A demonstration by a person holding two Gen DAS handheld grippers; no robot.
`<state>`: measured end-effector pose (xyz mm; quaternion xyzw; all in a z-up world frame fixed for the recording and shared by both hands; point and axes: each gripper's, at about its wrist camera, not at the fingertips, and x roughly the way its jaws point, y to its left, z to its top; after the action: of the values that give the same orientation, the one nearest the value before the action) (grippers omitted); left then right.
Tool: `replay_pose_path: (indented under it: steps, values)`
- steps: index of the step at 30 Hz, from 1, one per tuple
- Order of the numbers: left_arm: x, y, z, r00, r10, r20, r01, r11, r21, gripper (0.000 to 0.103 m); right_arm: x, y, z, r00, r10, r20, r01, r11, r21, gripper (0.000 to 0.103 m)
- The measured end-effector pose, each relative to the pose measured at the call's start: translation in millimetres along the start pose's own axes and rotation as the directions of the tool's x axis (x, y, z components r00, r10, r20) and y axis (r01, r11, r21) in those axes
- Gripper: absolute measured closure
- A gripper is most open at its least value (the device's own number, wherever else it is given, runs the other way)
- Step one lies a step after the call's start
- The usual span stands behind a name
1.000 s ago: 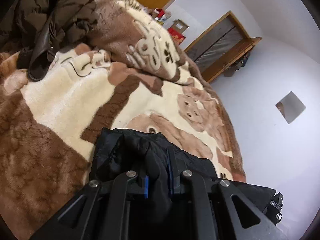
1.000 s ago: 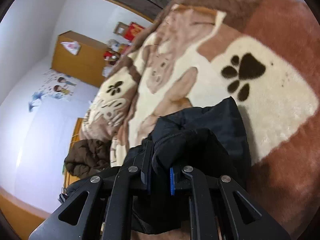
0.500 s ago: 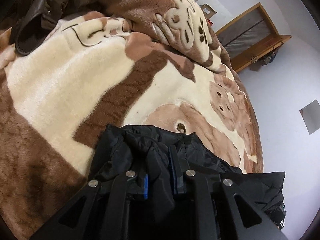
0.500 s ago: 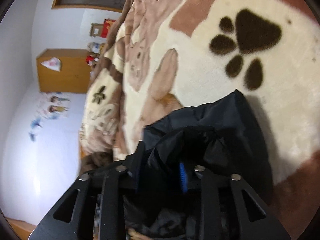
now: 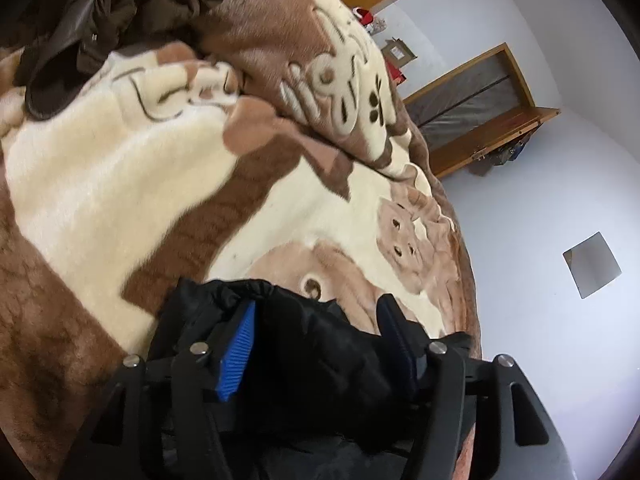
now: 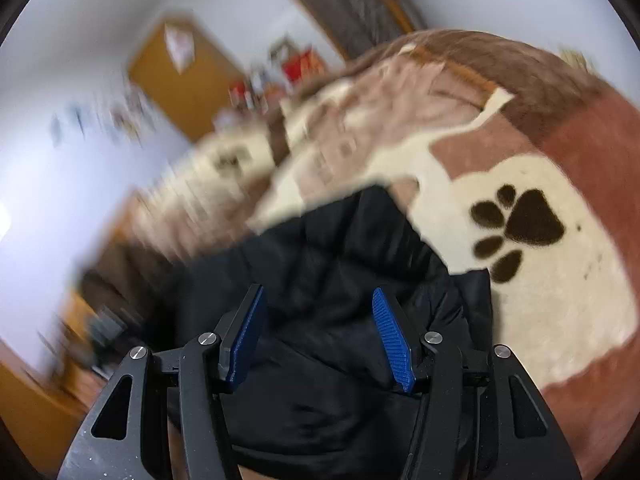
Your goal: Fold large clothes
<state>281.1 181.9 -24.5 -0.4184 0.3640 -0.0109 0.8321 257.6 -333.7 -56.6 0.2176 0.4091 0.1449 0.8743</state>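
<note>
A black quilted jacket point(image 5: 320, 360) lay on a plush blanket point(image 5: 100, 184) of cream, tan and dark brown, patterned with bear faces and a dark paw print point(image 6: 516, 232) (on cream). Gripper pads point(image 6: 390, 340) were ribbed blue. A brown coat point(image 5: 120, 4) lay beyond.

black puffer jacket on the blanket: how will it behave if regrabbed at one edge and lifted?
The black jacket is probably floppy: it lies in soft bunched folds and would likely drape and unfold. Its quilted, puffy look suggests it is light for its bulk. The shell looks smooth, so thin pinches may slip; a thick bunch seems safer.
</note>
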Motion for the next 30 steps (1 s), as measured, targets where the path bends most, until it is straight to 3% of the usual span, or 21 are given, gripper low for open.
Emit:
replay_pose_path:
  steps: [3, 7, 10, 14, 19, 21, 23, 27, 30]
  values:
    - [-20, -7, 6, 0.998, 0.014, 0.054, -0.015, 0.999, 0.032, 0.038, 33, -16, -7, 0.995, -0.07, -0.077, 0.07, 0.998, -0.001, 0.047]
    - [-49, -17, 5, 0.989, 0.058, 0.133, -0.072, 0.992, 0.108, 0.029, 22, -21, -5, 0.996, -0.082, -0.038, 0.083, 0.996, 0.014, 0.047]
    - [-40, -38, -15, 0.995, 0.063, 0.074, -0.08, 0.965, 0.251, 0.029, 1, -13, -10, 0.997, -0.08, 0.007, 0.08, 0.997, -0.002, 0.047]
    - [-6, -73, -64, 0.996, 0.034, -0.082, 0.005, 0.899, 0.437, 0.029, -12, 21, -27, 0.998, -0.055, 0.043, 0.059, 0.991, -0.117, 0.047]
    - [38, -113, -134, 0.971, 0.032, -0.238, 0.128, 0.77, 0.625, 0.029, 12, 52, -50, 0.997, -0.071, -0.007, 0.066, 0.959, -0.276, 0.047]
    - [57, -122, -143, 0.963, 0.052, -0.266, 0.138, 0.75, 0.647, 0.029, 34, 52, -46, 0.992, -0.124, -0.012, 0.114, 0.945, -0.307, 0.047]
    - [76, -130, -142, 0.967, 0.104, -0.231, 0.083, 0.73, 0.679, 0.029, 54, 50, -35, 0.984, -0.176, -0.002, 0.165, 0.928, -0.333, 0.047]
    - [114, -132, -124, 0.967, 0.2, -0.159, -0.044, 0.742, 0.669, 0.029, 80, 36, -16, 0.978, -0.209, -0.007, 0.197, 0.928, -0.317, 0.047]
    - [125, -126, -114, 0.957, 0.239, -0.162, -0.081, 0.761, 0.644, 0.029, 81, 29, -8, 0.977, -0.211, -0.018, 0.197, 0.937, -0.288, 0.047]
